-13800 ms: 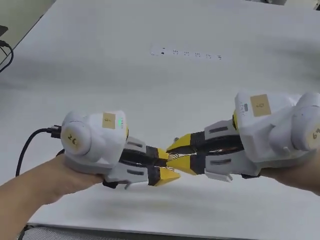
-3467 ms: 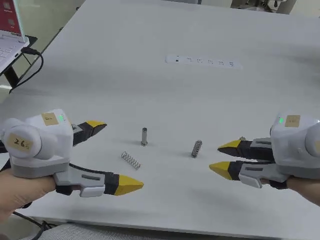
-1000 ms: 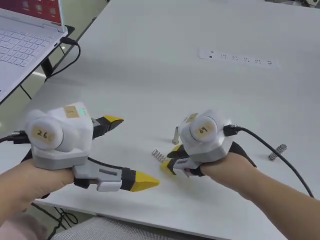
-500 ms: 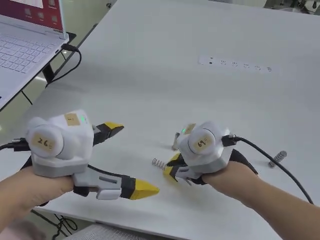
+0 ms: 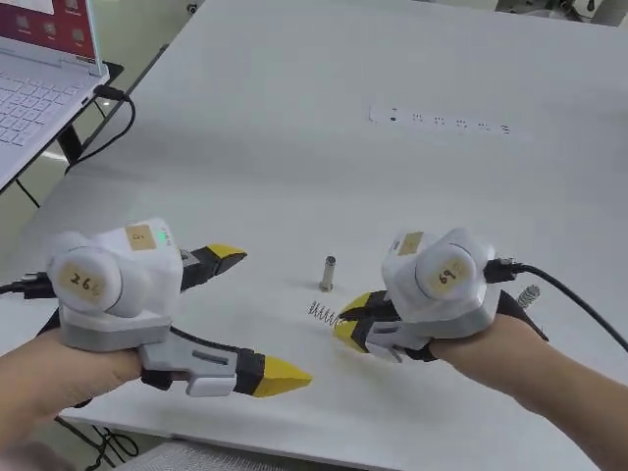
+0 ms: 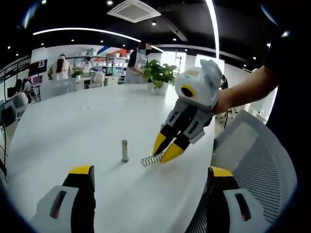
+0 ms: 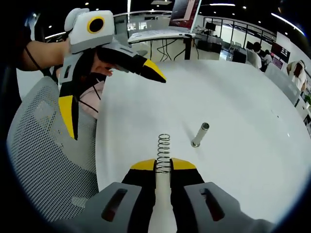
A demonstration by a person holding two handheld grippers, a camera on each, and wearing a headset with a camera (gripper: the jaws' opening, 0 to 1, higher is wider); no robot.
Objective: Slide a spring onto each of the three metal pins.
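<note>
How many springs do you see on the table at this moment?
2. The first spring is in the right gripper, near the pin; the second spring lies beyond the right hand. Others may be hidden.

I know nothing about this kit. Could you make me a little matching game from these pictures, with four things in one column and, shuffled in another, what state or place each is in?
Things:
1. left gripper
2. right gripper
3. pin
4. power strip

States and places:
A. stands upright on the table
B. jaws wide open, holding nothing
C. lies flat at the far side of the table
D. jaws closed on a spring

Pairs: 1-B; 2-D; 3-A; 4-C.
</note>
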